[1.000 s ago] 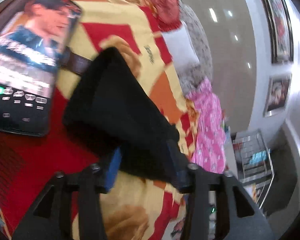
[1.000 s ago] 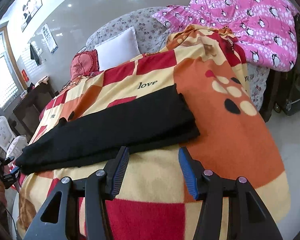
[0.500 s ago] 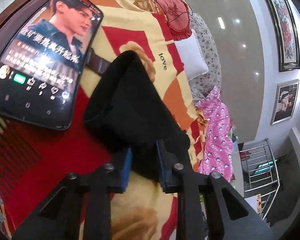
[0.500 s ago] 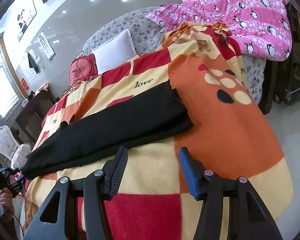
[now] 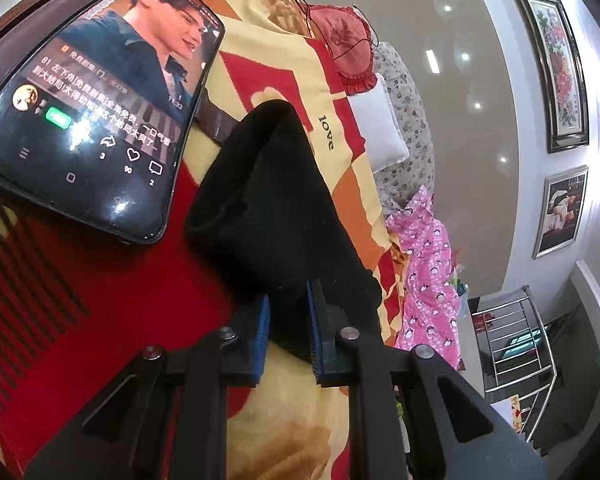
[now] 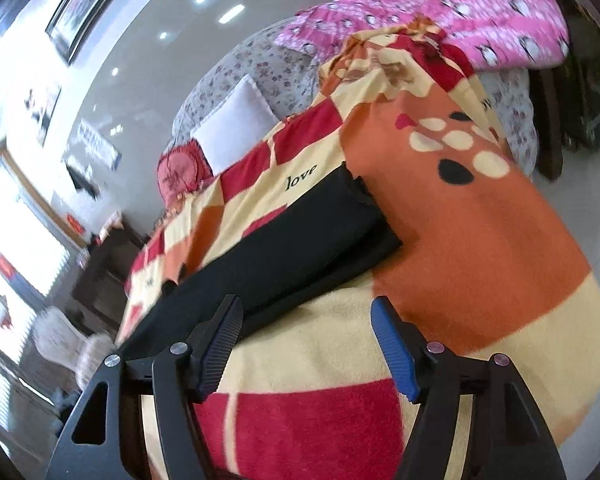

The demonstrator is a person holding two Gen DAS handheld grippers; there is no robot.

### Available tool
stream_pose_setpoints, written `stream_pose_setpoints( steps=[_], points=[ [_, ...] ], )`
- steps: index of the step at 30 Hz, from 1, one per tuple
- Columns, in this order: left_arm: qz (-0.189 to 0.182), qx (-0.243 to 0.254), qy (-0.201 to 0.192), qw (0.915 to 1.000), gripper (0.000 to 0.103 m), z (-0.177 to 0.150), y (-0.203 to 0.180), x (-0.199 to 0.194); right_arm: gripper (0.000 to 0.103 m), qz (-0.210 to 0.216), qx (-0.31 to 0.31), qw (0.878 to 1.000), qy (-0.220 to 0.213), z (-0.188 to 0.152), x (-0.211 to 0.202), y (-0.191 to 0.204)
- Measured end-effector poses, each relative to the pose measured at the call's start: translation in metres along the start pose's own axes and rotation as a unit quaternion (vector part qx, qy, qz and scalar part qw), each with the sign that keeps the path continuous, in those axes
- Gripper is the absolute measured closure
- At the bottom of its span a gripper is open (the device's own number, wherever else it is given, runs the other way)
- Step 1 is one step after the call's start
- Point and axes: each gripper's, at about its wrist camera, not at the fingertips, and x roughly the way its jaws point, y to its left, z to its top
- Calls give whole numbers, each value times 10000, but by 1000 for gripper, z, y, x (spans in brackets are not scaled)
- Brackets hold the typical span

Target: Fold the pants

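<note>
A: The left tool [image 5: 286, 326] is clamped on one end of the pants [image 5: 268, 200]; the black cloth bunches up between its blue pads and rises from the blanket [image 5: 312, 432] there. The right tool [image 6: 306, 334] stands apart, with nothing between its pads.

B: So which step is this?

A: I judge it the cross fold. The pants [image 6: 284, 256] lie as a long, narrow black band across the blanket [image 6: 480, 240] on the bed, legs apparently already laid together, and the left tool has one end ready to carry over.

B: And the right tool?

A: It hovers just over the near edge of the band, its left pad above the cloth, not touching that I can tell. The far end lies ahead and to its right.

B: What does the next move call for?

A: Probably carrying the held end over toward the other, keeping the edges square. A phone [image 5: 88, 108] sits just beside the held end; the swing should clear it.
</note>
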Motion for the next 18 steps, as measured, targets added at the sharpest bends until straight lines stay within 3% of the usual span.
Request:
stream_pose_setpoints(
  steps=[5,8,10,13,15,18],
  points=[
    [253,261,-161,9992,89,-3,-10,0,32,373,985,9943,-165,9,-13,-25],
    [504,621,-162,9967,89,-4,-21,0,32,945,1923,9762,-351,20,-24,-48],
    [638,855,-219,9941,89,-5,-27,-1,32,1031,2369,9652,-410,25,-27,-60],
    [808,1182,-308,9892,90,-8,-34,-2,42,892,2436,9656,-192,29,-20,-64],
    [874,1294,-335,9872,91,-9,-37,-1,54,1025,2255,9688,38,32,-9,-59],
    [948,1439,-364,9844,92,-9,-42,-1,59,891,2086,9738,160,37,6,-52]
  ],
)
